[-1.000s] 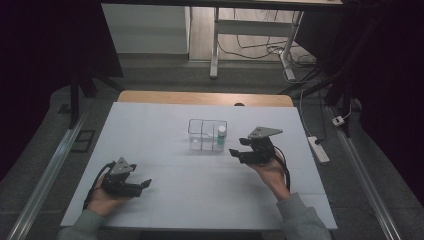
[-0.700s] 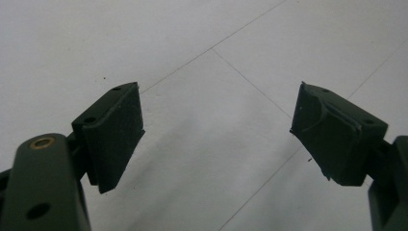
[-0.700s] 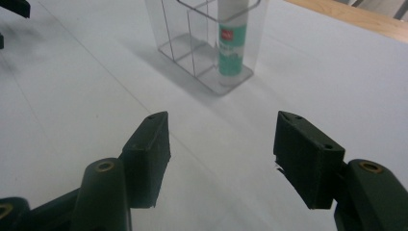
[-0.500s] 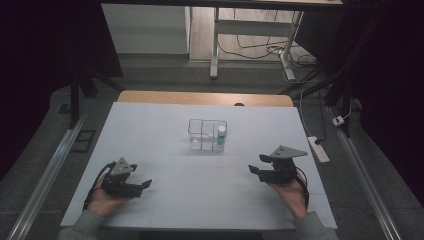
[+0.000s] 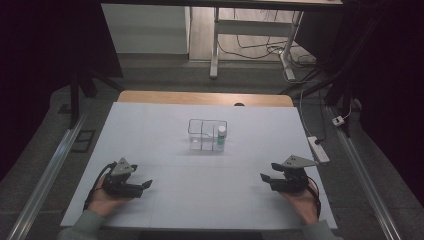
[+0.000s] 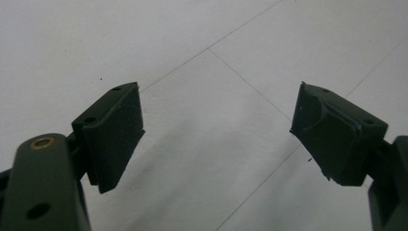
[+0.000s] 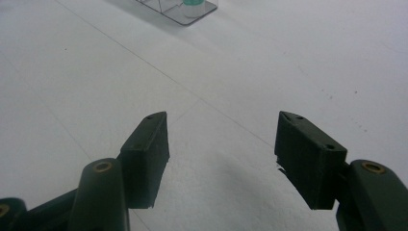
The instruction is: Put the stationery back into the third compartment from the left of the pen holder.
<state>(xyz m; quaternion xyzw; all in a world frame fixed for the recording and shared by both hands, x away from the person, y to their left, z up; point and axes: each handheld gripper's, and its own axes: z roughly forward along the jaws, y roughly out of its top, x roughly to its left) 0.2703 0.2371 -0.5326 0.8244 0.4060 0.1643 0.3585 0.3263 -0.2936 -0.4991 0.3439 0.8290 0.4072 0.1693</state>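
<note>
— What is showing ahead of the right gripper (image 7: 221, 144)?

— Its two black jaws are standing well apart with nothing between them, hanging just over the white table (image 7: 96, 72). Thin seam lines are crossing the surface under them.

— And farther off?

— A clear container (image 7: 185, 12) is sitting at the top edge, well away from the jaws, holding a green-and-white bottle (image 7: 195, 4), mostly cut off.
</note>
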